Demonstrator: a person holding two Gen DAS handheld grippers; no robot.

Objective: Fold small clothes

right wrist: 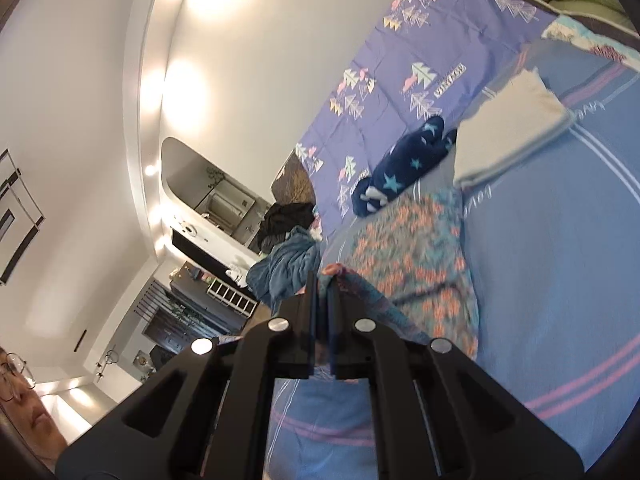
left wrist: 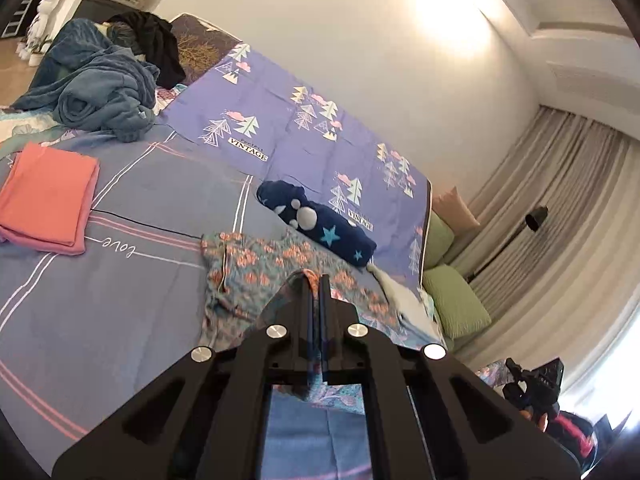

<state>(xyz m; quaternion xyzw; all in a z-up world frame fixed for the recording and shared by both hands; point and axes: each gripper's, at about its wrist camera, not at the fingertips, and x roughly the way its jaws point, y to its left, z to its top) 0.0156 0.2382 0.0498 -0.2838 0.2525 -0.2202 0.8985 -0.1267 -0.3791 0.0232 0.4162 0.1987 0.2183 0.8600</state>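
Note:
A small teal garment with orange flowers [left wrist: 256, 276] lies partly on the grey-blue bedspread [left wrist: 140, 208]. My left gripper [left wrist: 318, 280] is shut on one edge of it and lifts that edge. In the right wrist view the same floral garment [right wrist: 412, 252] hangs from my right gripper [right wrist: 324, 276], which is shut on another edge. The cloth runs between the two grippers, its far part resting on the bed.
A folded coral-pink garment [left wrist: 48, 196] lies at the left. A navy star-print bundle [left wrist: 320, 224] lies beyond the floral garment. A folded white cloth [right wrist: 508, 128], a purple tree-print quilt [left wrist: 300, 128], a rumpled blue blanket [left wrist: 96, 88] and green cushions [left wrist: 452, 300] ring the bed.

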